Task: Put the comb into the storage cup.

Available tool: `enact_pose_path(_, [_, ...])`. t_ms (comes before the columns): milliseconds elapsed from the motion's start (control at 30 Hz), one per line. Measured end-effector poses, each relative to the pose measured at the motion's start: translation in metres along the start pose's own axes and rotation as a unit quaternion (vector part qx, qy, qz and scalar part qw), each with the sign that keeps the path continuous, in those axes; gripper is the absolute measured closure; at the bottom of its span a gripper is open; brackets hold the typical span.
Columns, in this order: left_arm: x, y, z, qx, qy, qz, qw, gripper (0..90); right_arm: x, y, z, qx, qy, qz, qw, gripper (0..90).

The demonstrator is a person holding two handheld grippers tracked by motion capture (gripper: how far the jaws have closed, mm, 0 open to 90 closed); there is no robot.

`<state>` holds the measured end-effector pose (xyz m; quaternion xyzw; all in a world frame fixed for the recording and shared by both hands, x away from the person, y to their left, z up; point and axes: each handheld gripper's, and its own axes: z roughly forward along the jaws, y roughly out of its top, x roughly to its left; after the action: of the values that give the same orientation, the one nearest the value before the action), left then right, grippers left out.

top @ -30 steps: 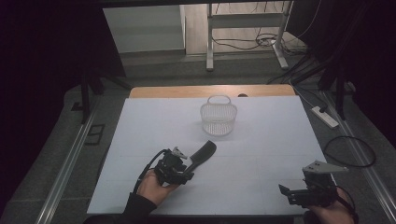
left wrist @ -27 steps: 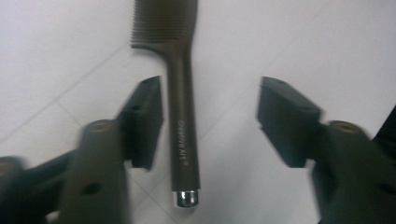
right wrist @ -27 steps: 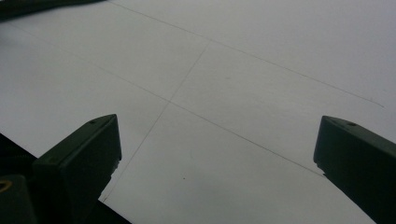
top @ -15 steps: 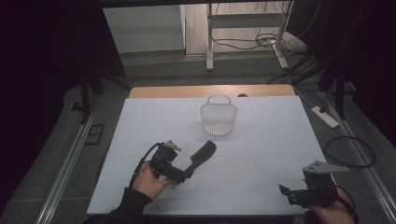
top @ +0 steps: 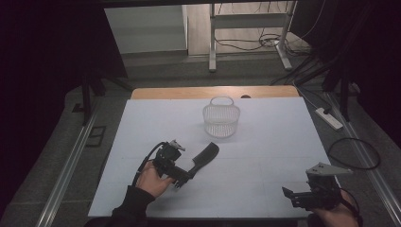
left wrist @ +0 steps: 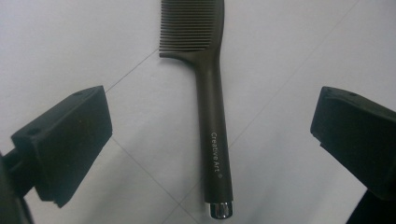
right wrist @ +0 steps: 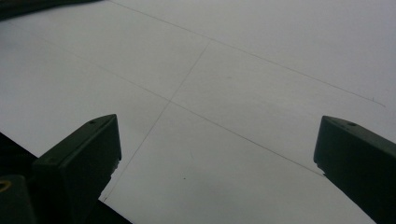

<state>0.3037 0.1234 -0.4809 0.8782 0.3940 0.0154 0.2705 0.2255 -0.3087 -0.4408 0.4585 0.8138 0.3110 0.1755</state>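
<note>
Left gripper view looks straight down the long, matte black plastic comb [left wrist: 212, 107], which lies flat on the white bench [left wrist: 299, 56] with its handle toward the camera and its fine-toothed head at the far end, so the long axis runs directly away from the left gripper [left wrist: 212, 154] rather than across it. A small chrome cap finishes the near end of the slim, rounded handle (pale lettering runs along it), and that end sits between the two black blocky jaws, which have just been opening and now stand wide apart, touching nothing. In the high view the comb [top: 204, 157] points away and to the right from the left gripper [top: 182, 176], toward a round, see-through mesh basket [top: 221, 118] with a thin loop handle, which stands well apart near the far edge. That hand is plainly the nearer one; the right gripper [top: 295, 195] rests at the near right corner, well apart from the comb, its jaws also spread over bare, faintly seamed sheet.
</note>
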Motion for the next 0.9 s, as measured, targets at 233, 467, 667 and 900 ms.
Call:
enact_pose_path(233, [0.001,-0.002,0.014,0.013,0.005,0.005,0.9999,0.0,0.0,0.0,0.0,0.0,0.001,-0.001,1.0,0.8])
enact_pose_path(467, [-0.002,-0.004,0.027,0.027,0.007,0.011,0.9995,0.0,0.0,0.001,0.001,0.001,0.002,-0.003,1.0,0.8])
enact_pose_path(667, [-0.007,-0.005,0.041,0.053,0.015,0.025,0.9982,0.0,0.0,0.001,0.001,0.001,0.002,-0.005,1.0,0.8])
enact_pose_path(900, [-0.012,-0.005,0.051,0.068,0.04,0.041,0.9961,0.0,0.001,0.001,0.001,0.002,0.003,-0.006,1.0,0.8])
